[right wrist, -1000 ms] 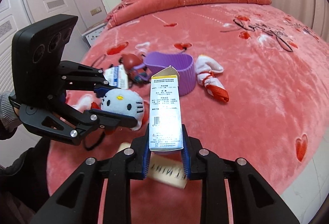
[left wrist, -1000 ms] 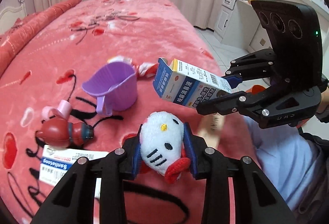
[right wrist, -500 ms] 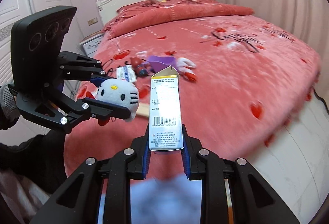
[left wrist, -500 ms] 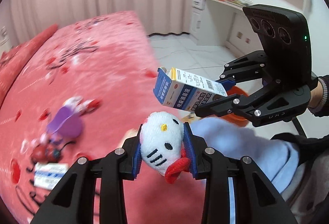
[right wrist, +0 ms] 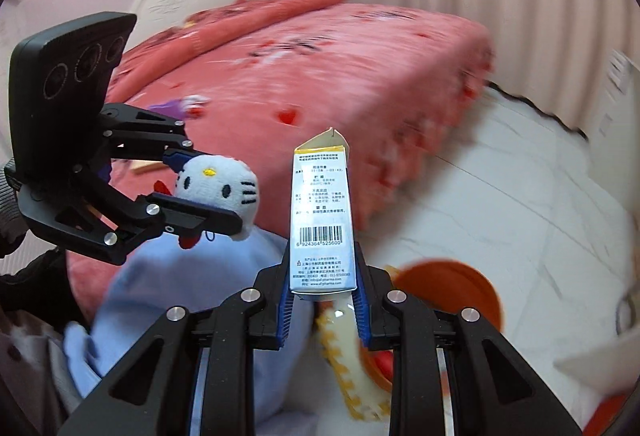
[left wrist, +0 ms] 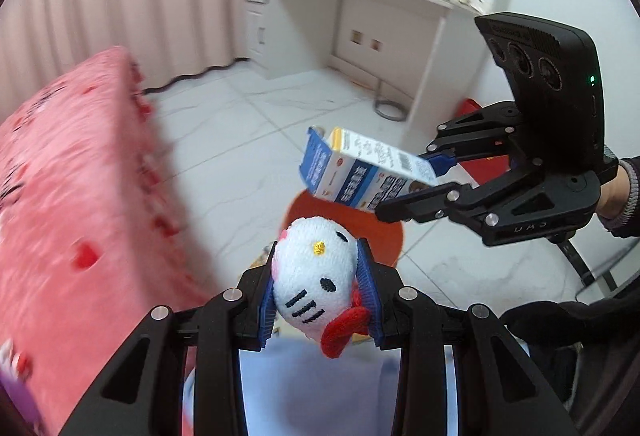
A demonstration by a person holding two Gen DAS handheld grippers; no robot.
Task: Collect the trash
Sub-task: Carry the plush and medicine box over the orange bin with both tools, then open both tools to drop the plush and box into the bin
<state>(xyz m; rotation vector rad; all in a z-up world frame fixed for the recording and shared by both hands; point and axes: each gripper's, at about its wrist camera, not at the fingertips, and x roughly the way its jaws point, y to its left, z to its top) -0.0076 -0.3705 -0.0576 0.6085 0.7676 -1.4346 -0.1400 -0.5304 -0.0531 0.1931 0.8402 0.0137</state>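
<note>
A big pink bed (right wrist: 320,68) is seen at ten o'clock and a round orange bin (right wrist: 452,288) is seen low on the white floor (left wrist: 256,124), under both tools. A white cat toy (left wrist: 314,272) is squeezed tight by the left gripper (left wrist: 316,296). At two o'clock from it, a blue and white box (left wrist: 360,172) is pinched by its end in the right gripper (right wrist: 322,300), up in the air over the bin.

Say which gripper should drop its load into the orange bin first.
Right. The right gripper holds the box over the orange bin, while the left gripper holds its plush nearer the bed.
</note>
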